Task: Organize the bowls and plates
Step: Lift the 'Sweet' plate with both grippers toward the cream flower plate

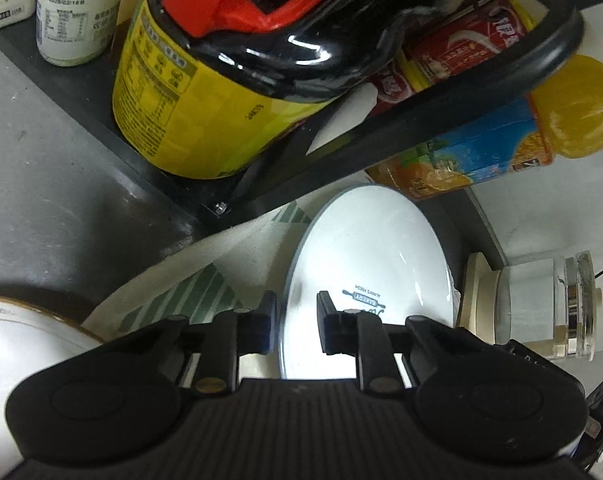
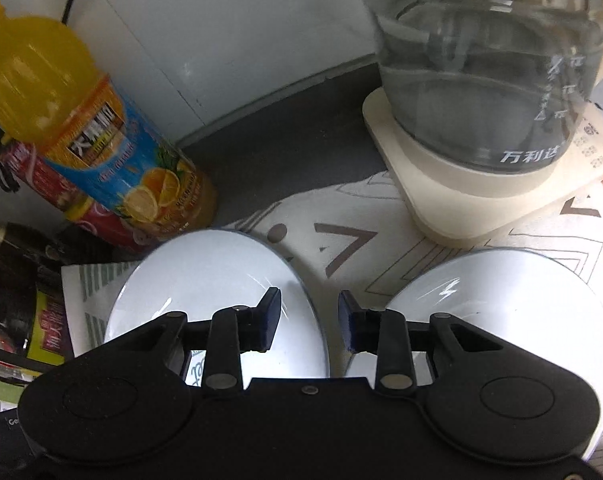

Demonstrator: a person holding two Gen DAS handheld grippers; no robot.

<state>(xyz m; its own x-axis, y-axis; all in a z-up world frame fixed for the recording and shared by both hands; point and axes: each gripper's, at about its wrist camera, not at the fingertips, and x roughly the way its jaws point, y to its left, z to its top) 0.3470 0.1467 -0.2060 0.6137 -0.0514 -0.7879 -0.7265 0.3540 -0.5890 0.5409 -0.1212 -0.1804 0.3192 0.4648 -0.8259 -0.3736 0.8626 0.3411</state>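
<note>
Grey bench (image 2: 285, 148) meets a white wall; a patterned cloth (image 2: 357, 248) covers part of it. Two round white plates lie flat on the cloth, side by side and apart: the left plate (image 2: 221, 280) and the right plate (image 2: 501, 300). The left tool (image 1: 295, 322) is released, its fingers astride the left plate's rim. The right tool (image 2: 309, 320) is released above the gap. Near stand an orange juice bottle (image 2: 101, 140), a glass kettle (image 2: 489, 80), and a black rack (image 1: 421, 120).

You face a white wall (image 2: 241, 32), a dark grey counter (image 2: 293, 148), a patterned cloth (image 2: 361, 240) spread over it, a black rack (image 1: 421, 128) of bottles, glare from overhead light.
</note>
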